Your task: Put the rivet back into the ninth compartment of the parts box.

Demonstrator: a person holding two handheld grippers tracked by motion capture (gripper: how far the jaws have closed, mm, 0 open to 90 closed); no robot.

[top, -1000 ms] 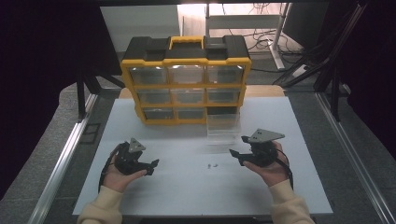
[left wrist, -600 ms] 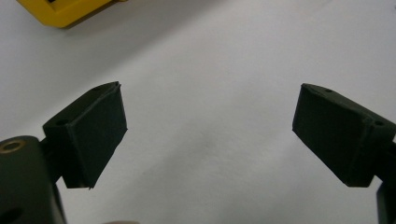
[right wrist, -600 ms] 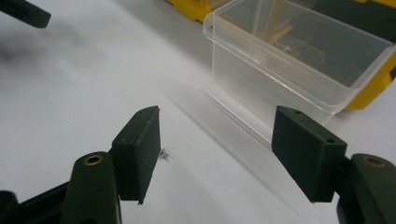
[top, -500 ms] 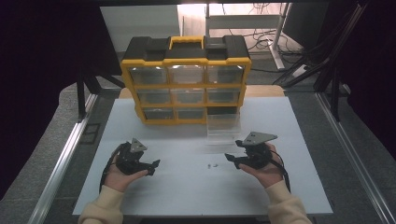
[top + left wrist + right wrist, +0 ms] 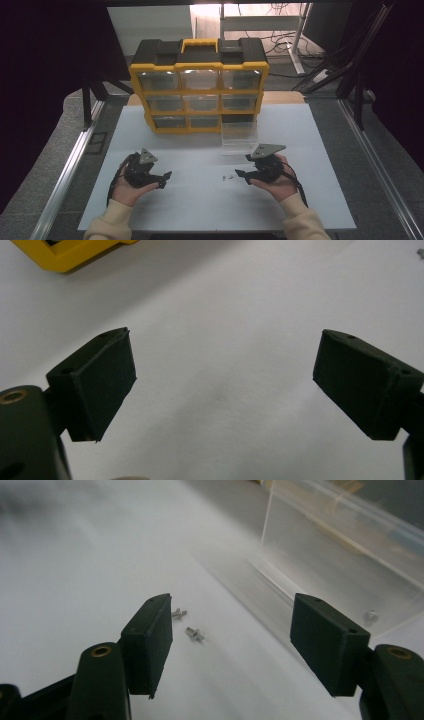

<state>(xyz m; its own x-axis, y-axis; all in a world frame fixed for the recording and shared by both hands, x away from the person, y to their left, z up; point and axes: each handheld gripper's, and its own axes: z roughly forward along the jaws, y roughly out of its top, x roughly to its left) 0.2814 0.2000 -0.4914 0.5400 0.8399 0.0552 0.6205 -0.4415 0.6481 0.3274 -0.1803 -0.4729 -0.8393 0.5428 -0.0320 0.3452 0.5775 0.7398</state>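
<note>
White tabletop [image 5: 320,200], clear drawer [image 5: 239,139] pulled out. My right gripper [image 5: 230,630] is spread wide, lining up on the two screws [image 5: 187,625]; next I need to pinch one.

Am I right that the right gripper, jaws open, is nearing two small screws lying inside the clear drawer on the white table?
Not quite: the two small screws lie loose on the white table, outside the clear drawer, as the right gripper view shows. The rest holds: the right gripper is near them with its jaws open.

Dim surroundings, bright tabletop, blurred close-ups
</note>
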